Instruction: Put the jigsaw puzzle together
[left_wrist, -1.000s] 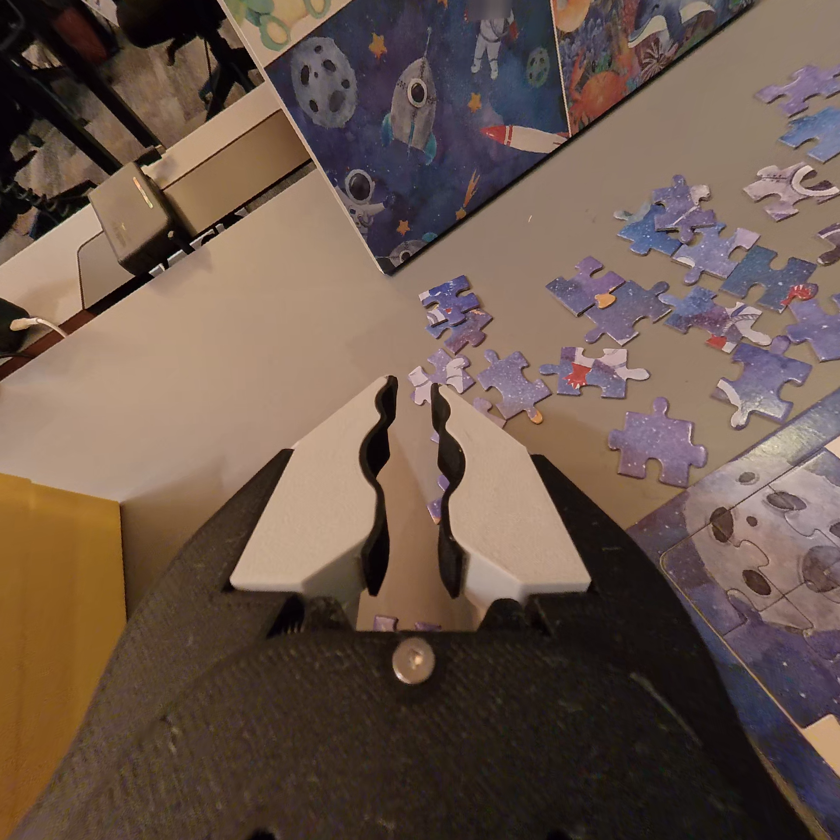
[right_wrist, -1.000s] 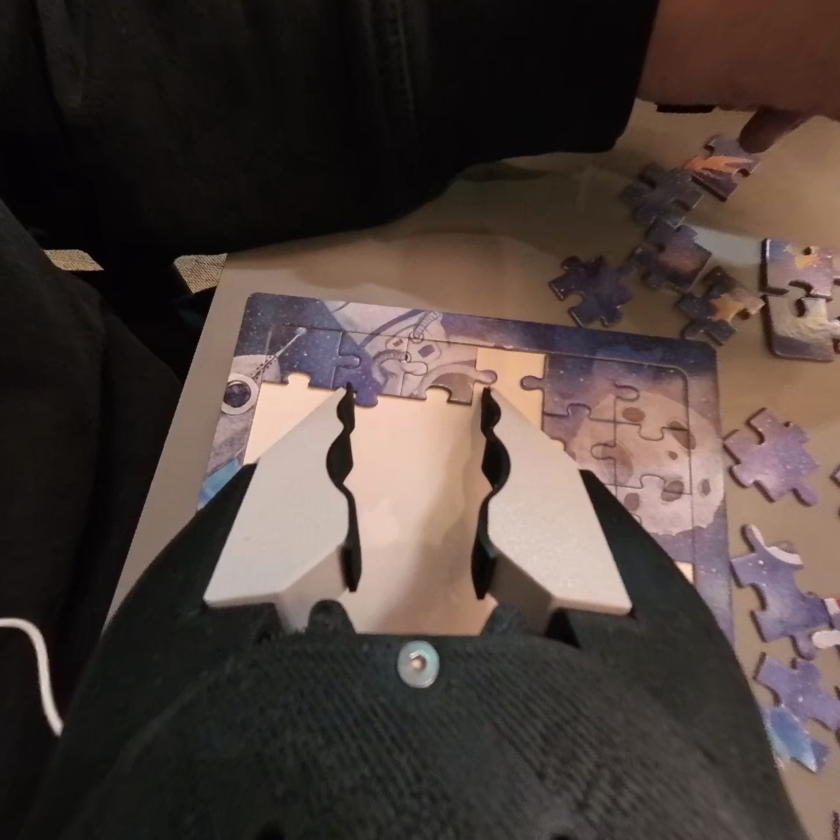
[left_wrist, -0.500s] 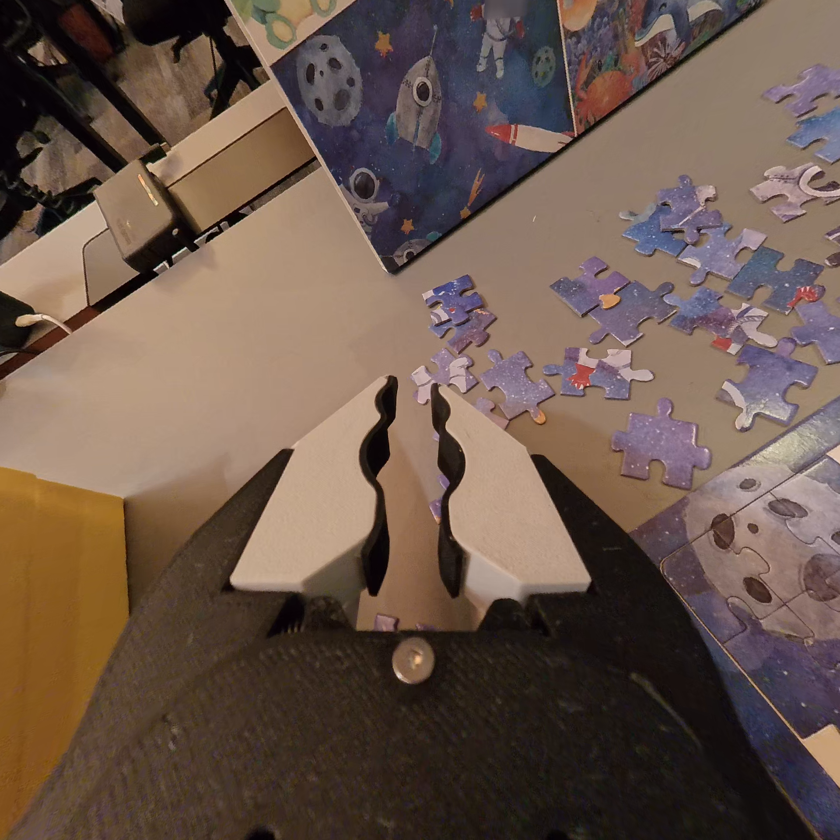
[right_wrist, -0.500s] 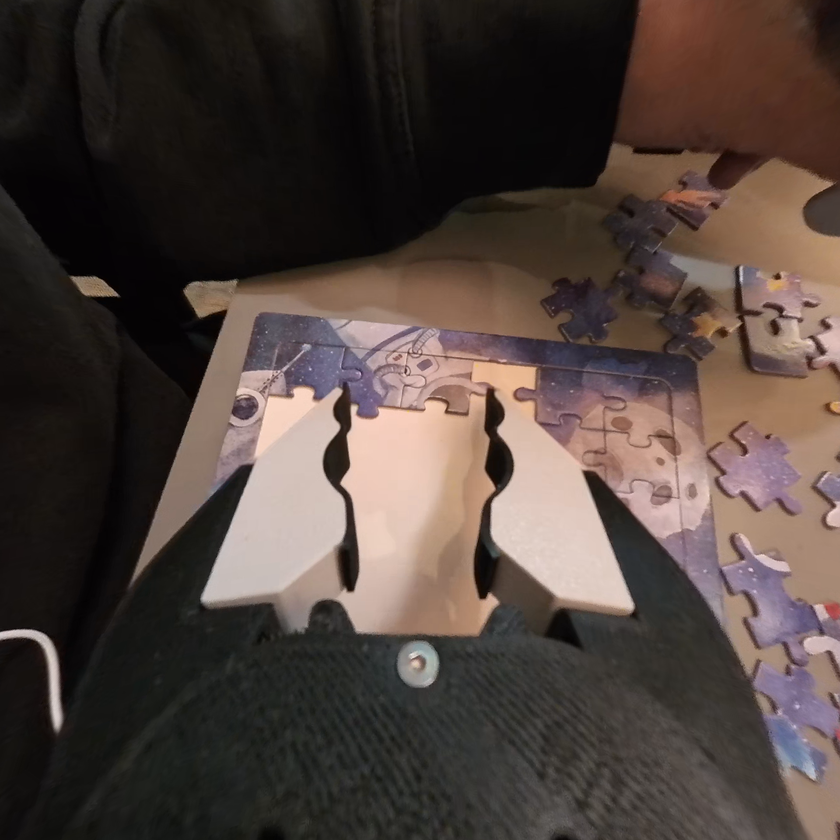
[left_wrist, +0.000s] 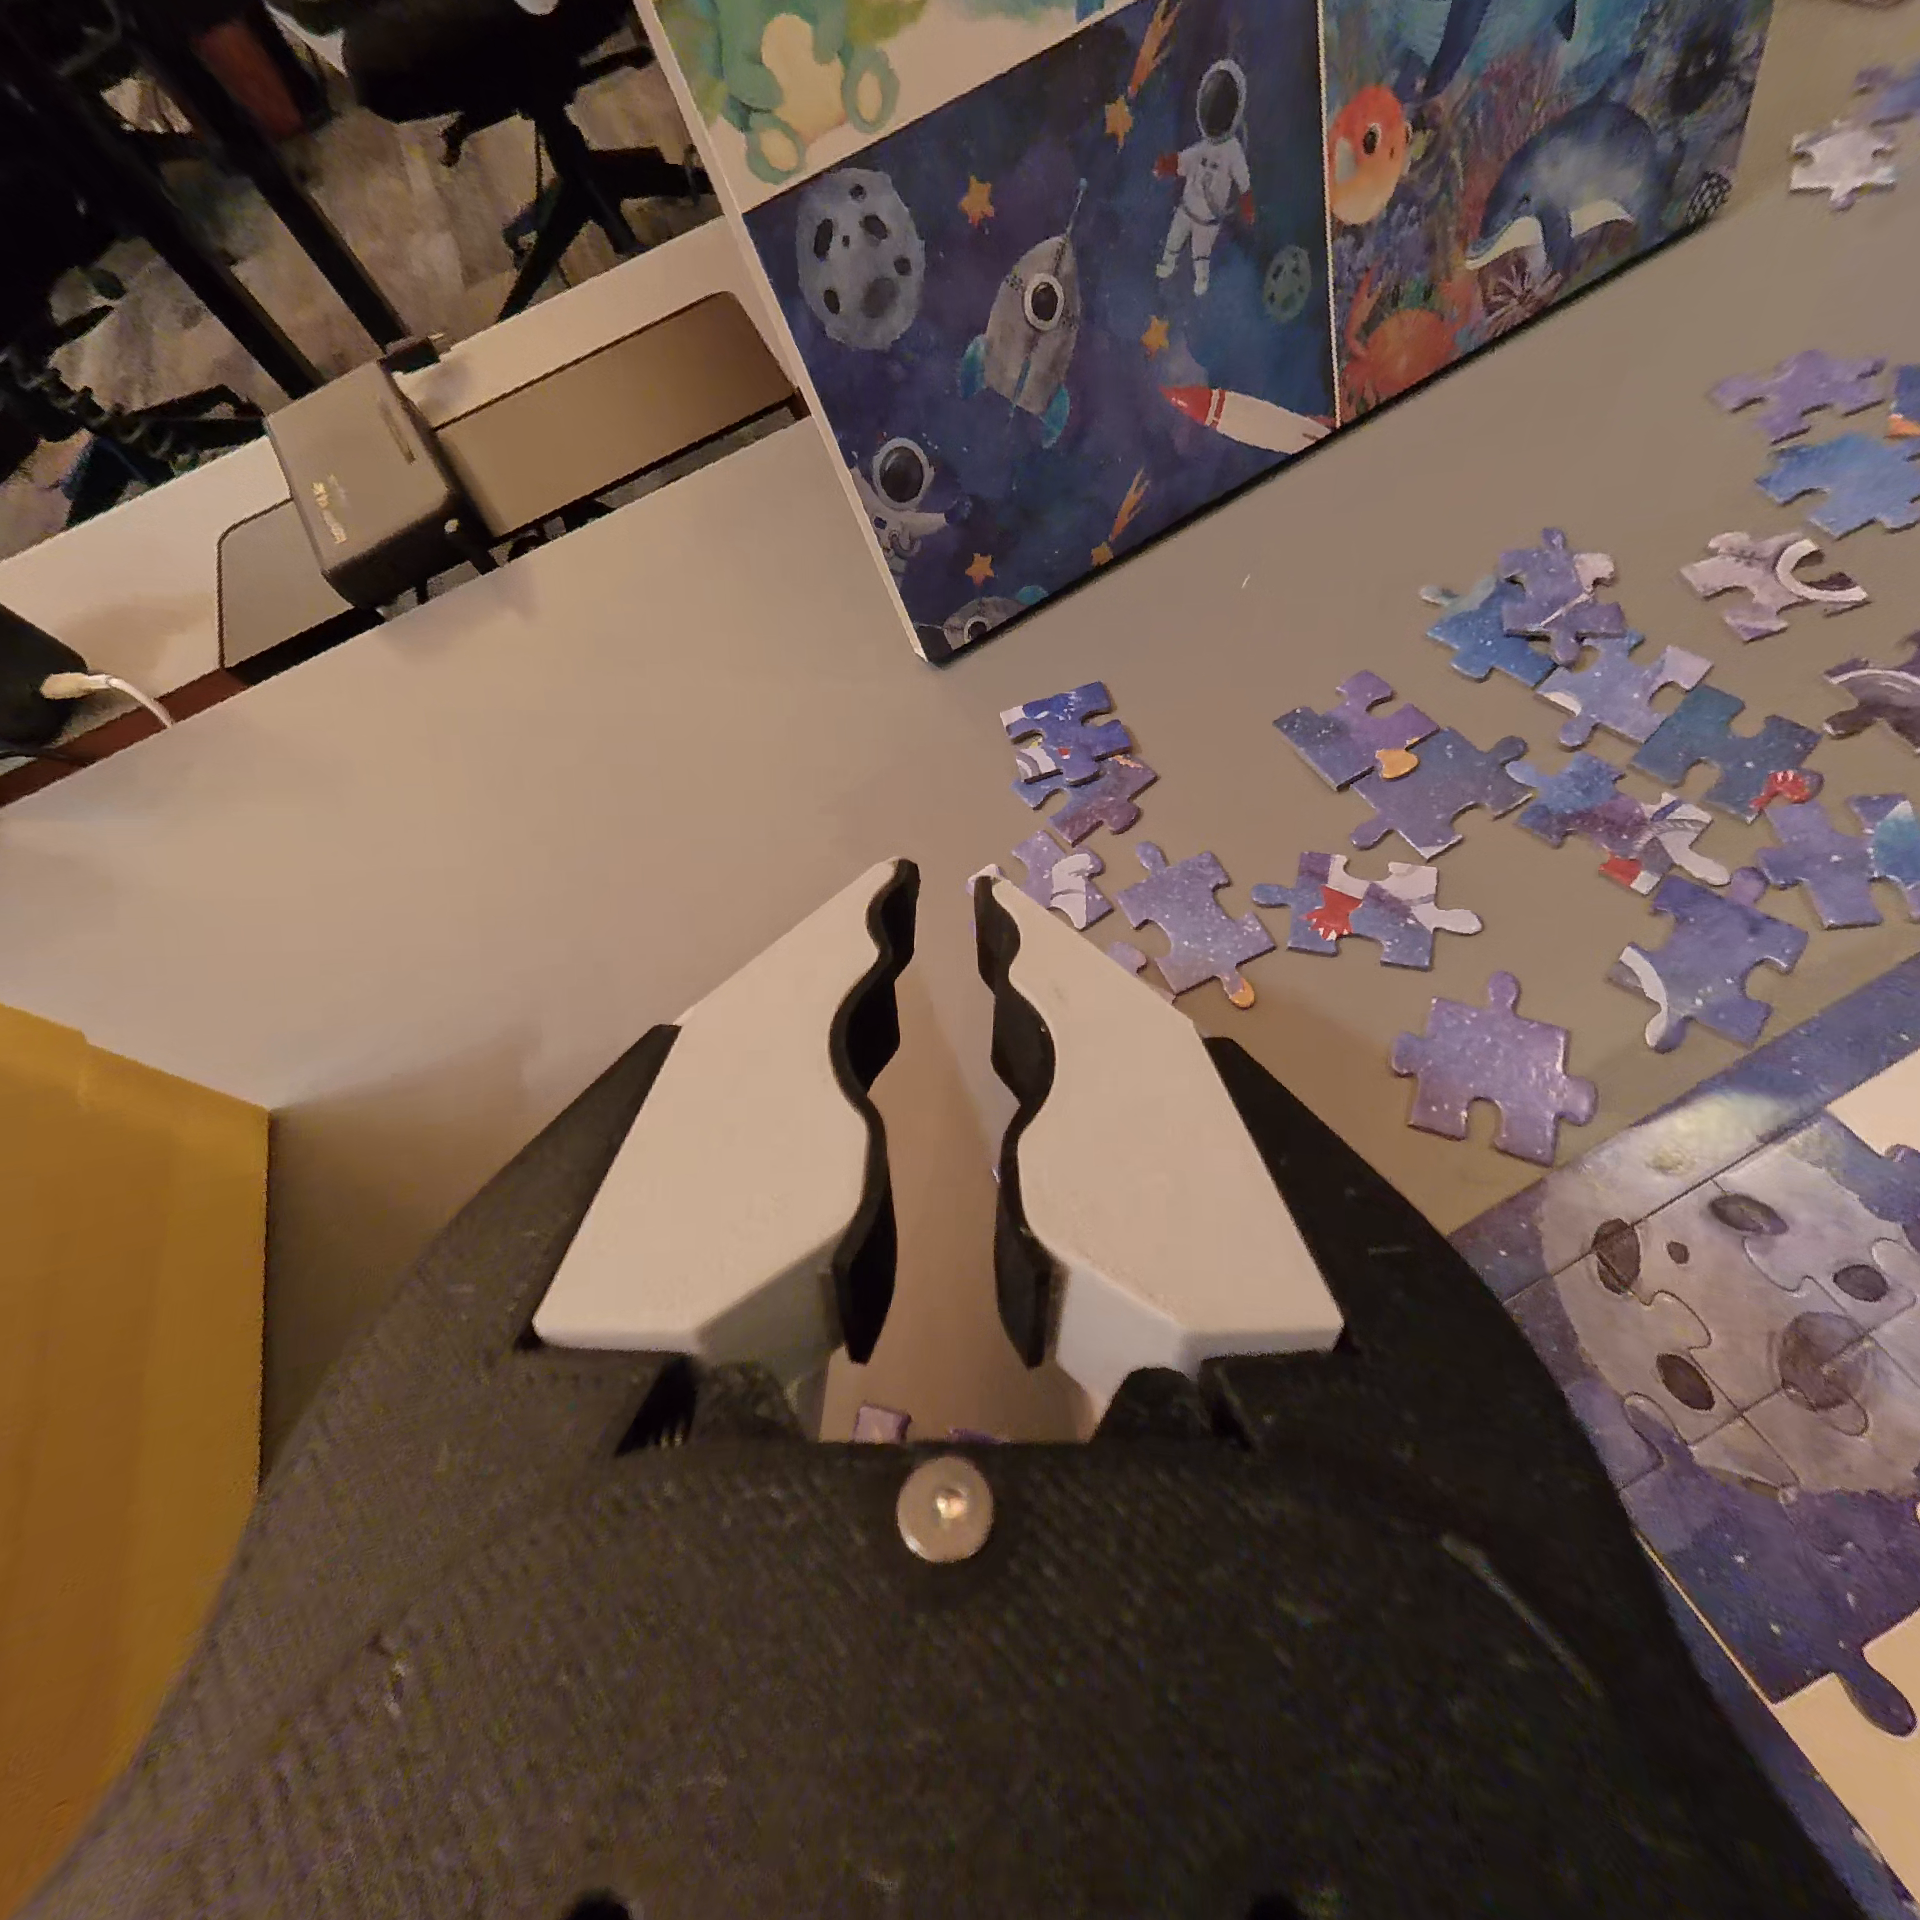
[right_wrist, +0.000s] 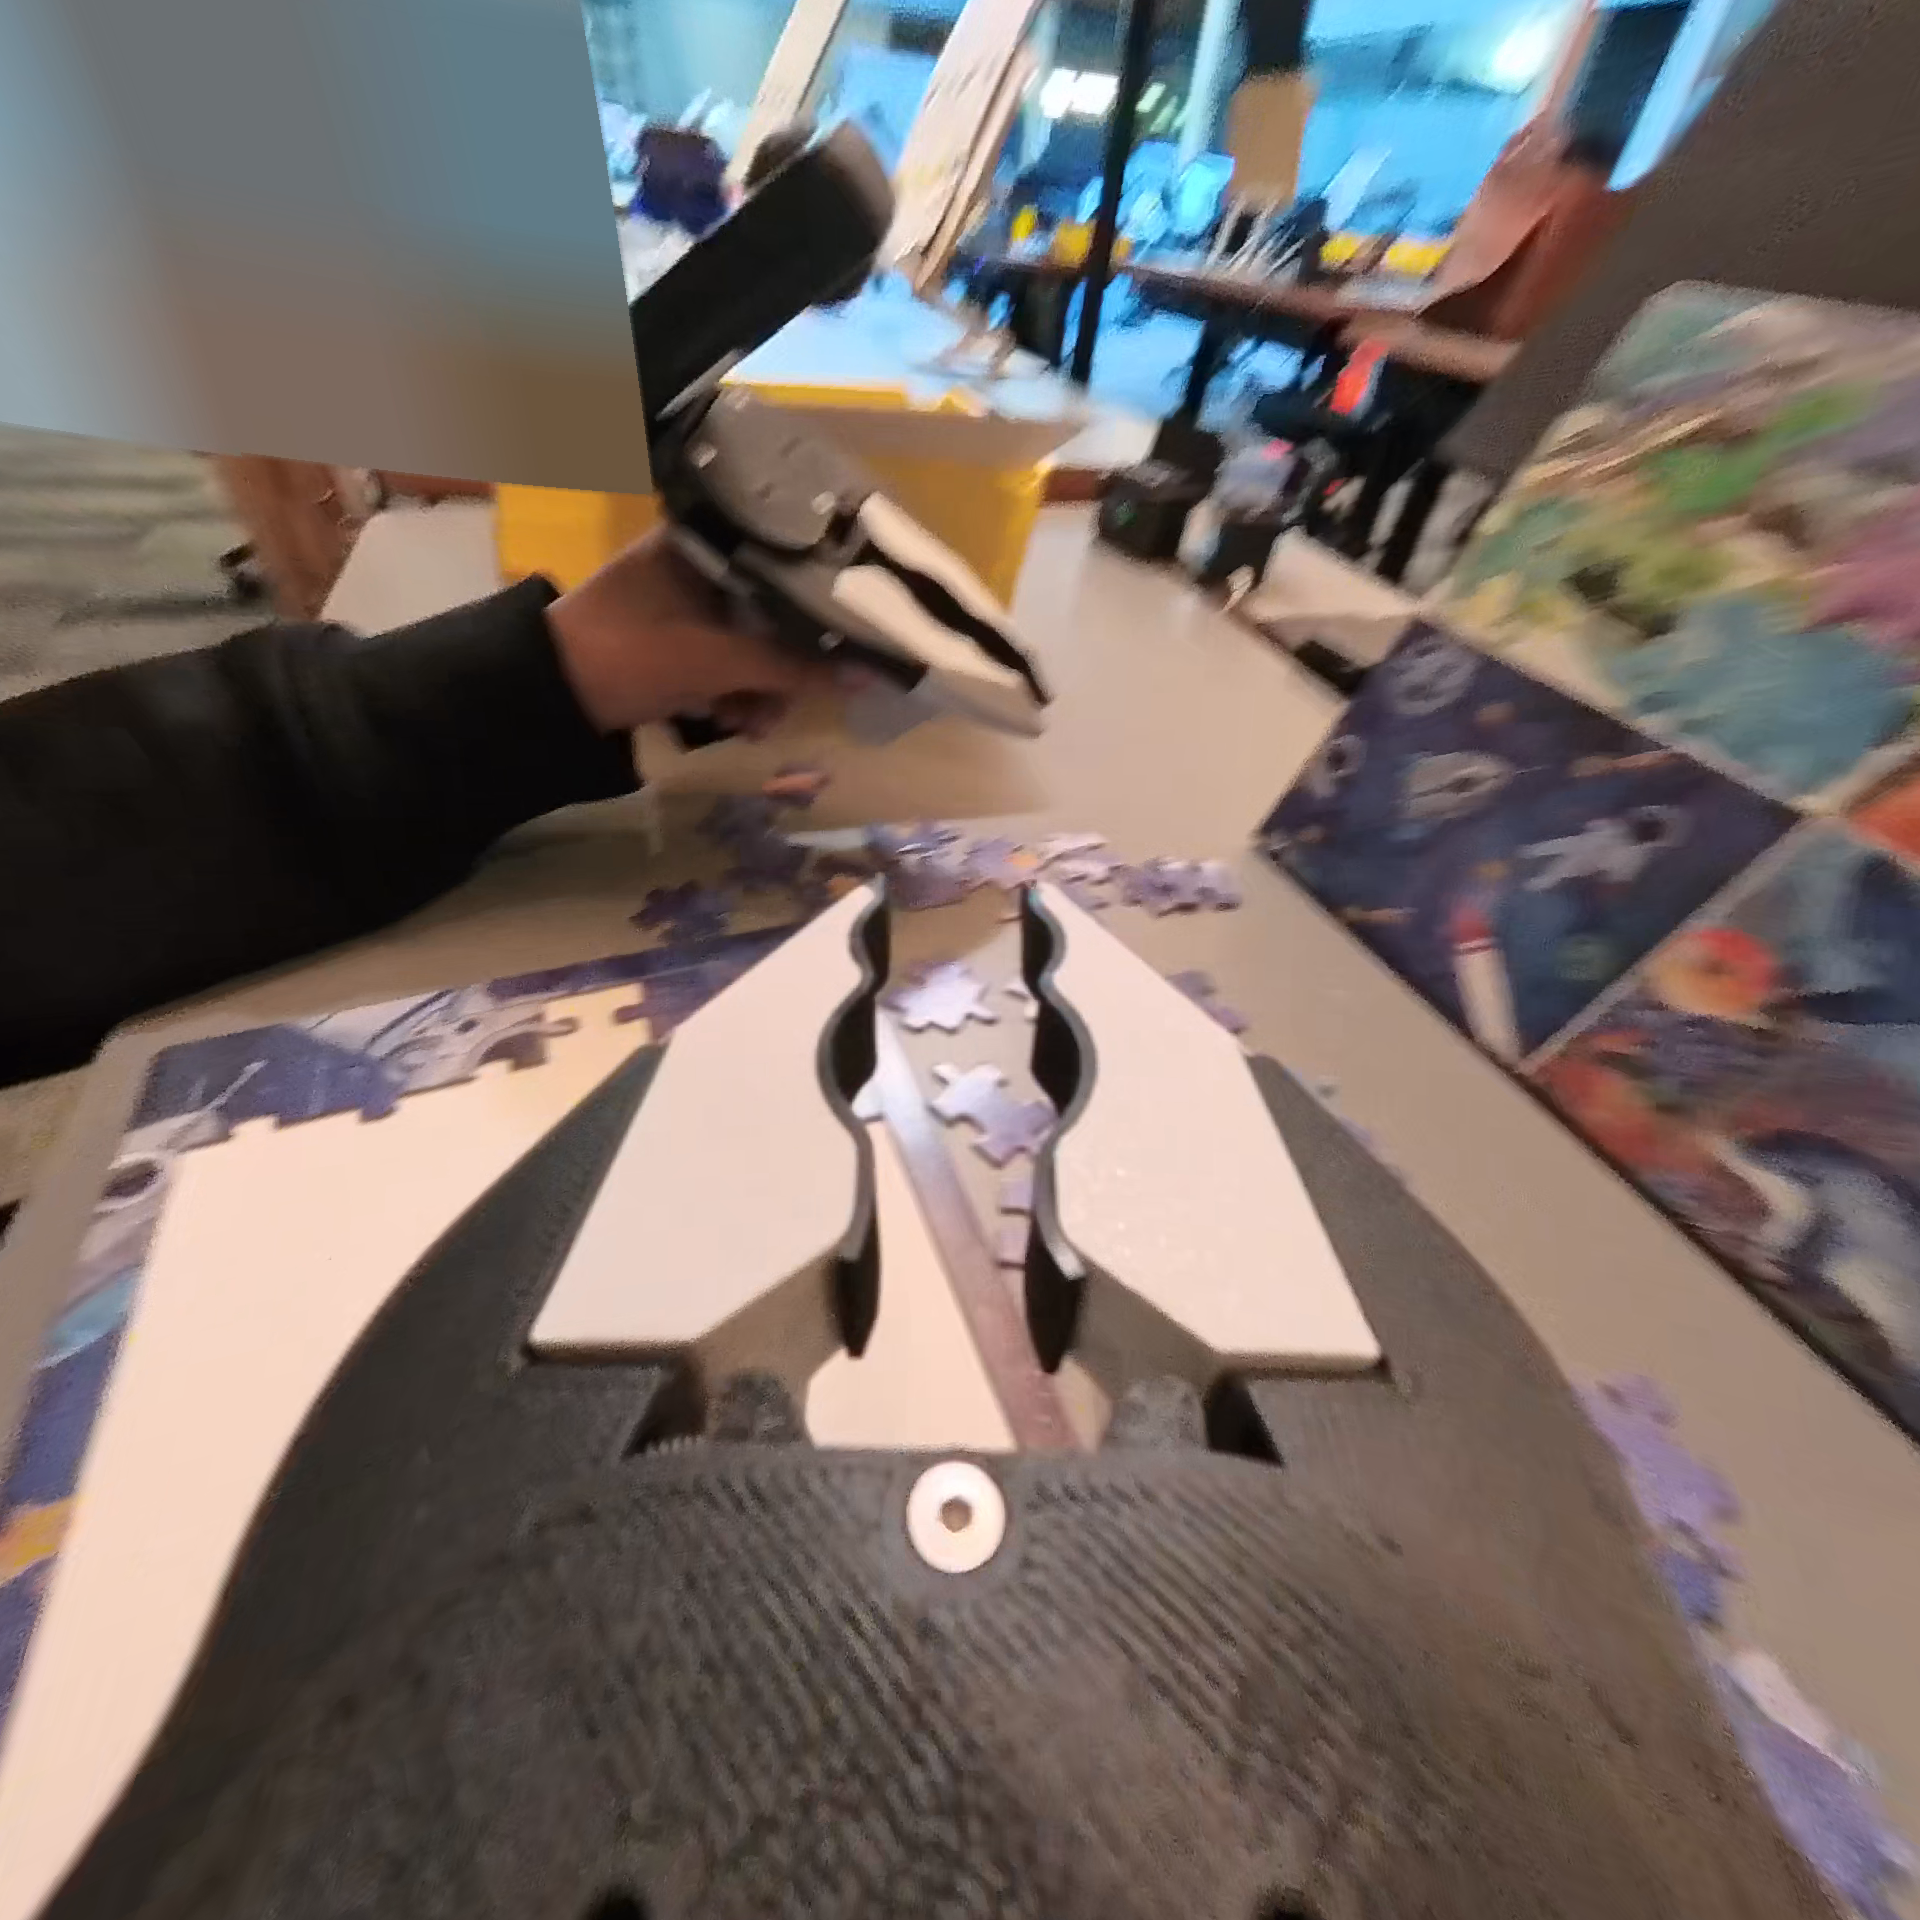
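My left gripper (left_wrist: 945, 883) hovers over the grey table (left_wrist: 520, 852), its jaws a narrow slit apart with only table showing between them. Nearest are loose purple puzzle pieces (left_wrist: 1195, 920), just right of its right fingertip. The right wrist view shows it too (right_wrist: 1023, 675), held in a hand above the table. My right gripper (right_wrist: 954, 904) is open and empty, low over the right edge of the puzzle board (right_wrist: 343, 1039). Loose pieces (right_wrist: 951, 992) lie on the table between and beyond its fingers. That view is blurred. The partly filled board also shows in the left wrist view (left_wrist: 1714, 1299).
A puzzle box with space and sea pictures (left_wrist: 1039, 343) stands at the back of the table, and on the right in the right wrist view (right_wrist: 1507, 821). Several loose pieces (left_wrist: 1662, 748) are spread to the right. A yellow box (left_wrist: 104, 1299) sits left. A black-sleeved arm (right_wrist: 260, 748) reaches in. There is about 20 cm between the tips of the two grippers.
My right gripper has swung up from looking down at the board to looking across the table, and its jaws have narrowed on nothing. My left gripper's jaws have closed a little; it has barely moved.
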